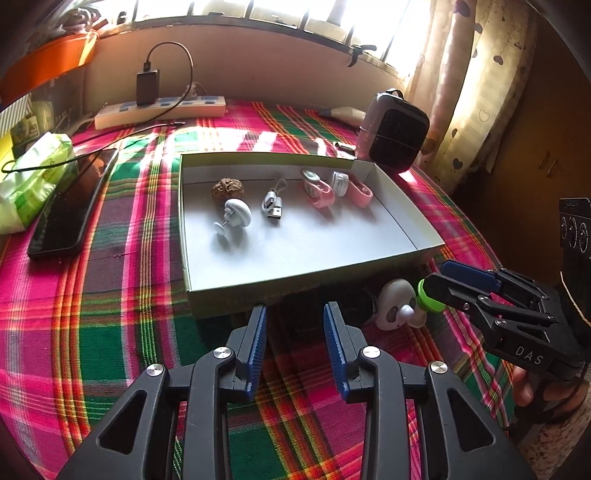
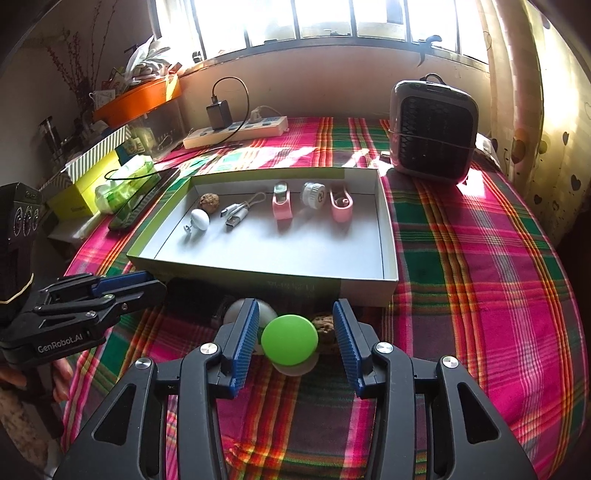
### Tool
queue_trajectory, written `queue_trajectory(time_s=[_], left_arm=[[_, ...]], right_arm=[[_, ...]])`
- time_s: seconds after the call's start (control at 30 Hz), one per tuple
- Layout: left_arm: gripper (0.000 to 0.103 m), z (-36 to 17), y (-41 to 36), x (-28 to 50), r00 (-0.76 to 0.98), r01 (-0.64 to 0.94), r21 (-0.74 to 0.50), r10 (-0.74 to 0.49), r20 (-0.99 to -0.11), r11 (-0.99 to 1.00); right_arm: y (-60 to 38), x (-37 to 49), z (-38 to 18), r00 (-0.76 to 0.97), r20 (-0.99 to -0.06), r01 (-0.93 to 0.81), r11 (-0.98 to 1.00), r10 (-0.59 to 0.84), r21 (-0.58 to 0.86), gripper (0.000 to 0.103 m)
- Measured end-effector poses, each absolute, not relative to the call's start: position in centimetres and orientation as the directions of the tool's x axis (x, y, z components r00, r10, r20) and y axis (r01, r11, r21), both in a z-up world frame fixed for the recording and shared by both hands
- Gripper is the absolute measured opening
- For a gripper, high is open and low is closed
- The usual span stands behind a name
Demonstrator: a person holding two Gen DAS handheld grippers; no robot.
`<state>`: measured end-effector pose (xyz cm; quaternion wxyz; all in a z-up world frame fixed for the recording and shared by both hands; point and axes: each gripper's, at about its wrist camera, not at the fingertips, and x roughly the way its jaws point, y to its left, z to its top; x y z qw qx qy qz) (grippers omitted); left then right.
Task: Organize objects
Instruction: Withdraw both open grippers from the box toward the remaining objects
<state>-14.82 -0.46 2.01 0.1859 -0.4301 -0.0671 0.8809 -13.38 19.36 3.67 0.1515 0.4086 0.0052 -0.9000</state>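
Low, right gripper (image 2: 295,343) astride green knob (image 2: 289,340)

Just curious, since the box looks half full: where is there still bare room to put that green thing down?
The box's near half, in front of the back row from walnut to pink clip, is bare. So is the cloth right of it. Crowded: under the right gripper, around the green piece.

We saw hard daylight pouring through the blown-out window (image 2: 325,18), streaking glare across the plaid cloth (image 1: 122,206). Objects cast soft shadows in the white box (image 1: 295,240). Fisheye edges curved and fell dark.
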Motion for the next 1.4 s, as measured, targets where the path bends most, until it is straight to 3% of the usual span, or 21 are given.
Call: queue_trajectory(time_s=[0.97,1.4], left_arm=[[0.031,1.5,3.5,-11.8,-0.462,-0.407,-0.298,0.477,-0.748,-0.863],[0.031,2.8,3.7,-10.5,-0.501,-0.438,-0.248,0.464,-0.731,-0.864]], right_arm=[[20.3,-11.5,3.4,-0.629,-0.748,0.258,-0.965,-0.211,0.055,0.043],[20.2,-10.8,2.6,-0.609,-0.743,0.31,-0.946,-0.276,0.097,0.043]])
